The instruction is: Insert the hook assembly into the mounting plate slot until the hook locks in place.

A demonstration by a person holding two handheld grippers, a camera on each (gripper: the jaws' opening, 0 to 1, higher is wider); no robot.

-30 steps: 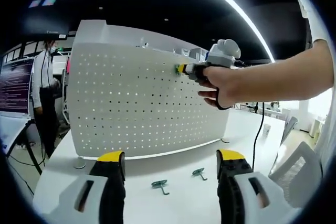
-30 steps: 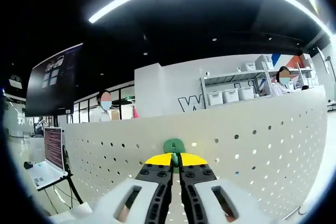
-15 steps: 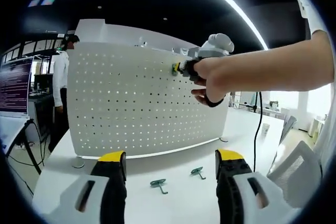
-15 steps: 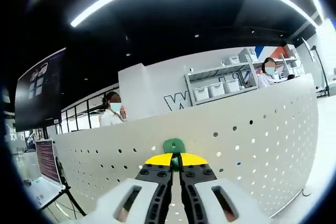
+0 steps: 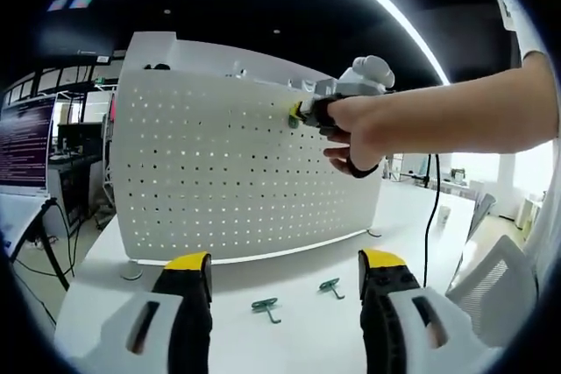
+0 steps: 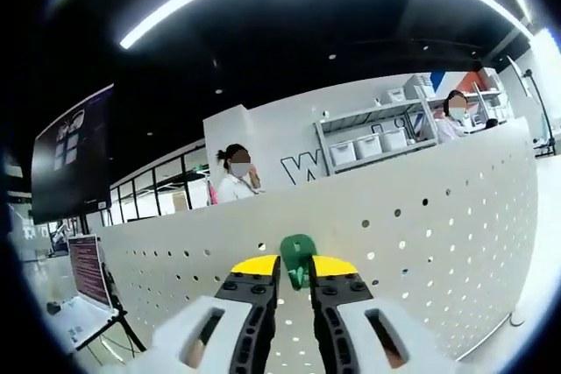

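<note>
Two small green metal hooks lie loose on the white tabletop in the left gripper view, the nearer one to the left and the other spare hook just right of it, both in front of the board and between the left gripper's yellow-tipped black jaws. That left gripper hangs low and back from the work with its jaws spread wide and nothing between them; I judge it is held off there so the table, the spares and the board all stay in sight while the other hand does the fitting.

Standing upright across the table is the white perforated metal mounting plate, its rows of small holes facing the person. High on its right part, the person's hand brings the right gripper up to the board near its top edge, with a speck of green at the tip, touching or nearly touching the holes.

From the right gripper view the reason for that pose is plain: the right gripper has its jaws drawn in on the green plastic-headed hook assembly, pinching it by its lower part so the rounded head sticks out ahead, close up to the plate. A narrow gap shows between the jaw tips beside the hook. Whether the hook's prongs are already in a slot I cannot tell, since the jaws and head cover the spot, so the locking looks not yet confirmed.
</note>
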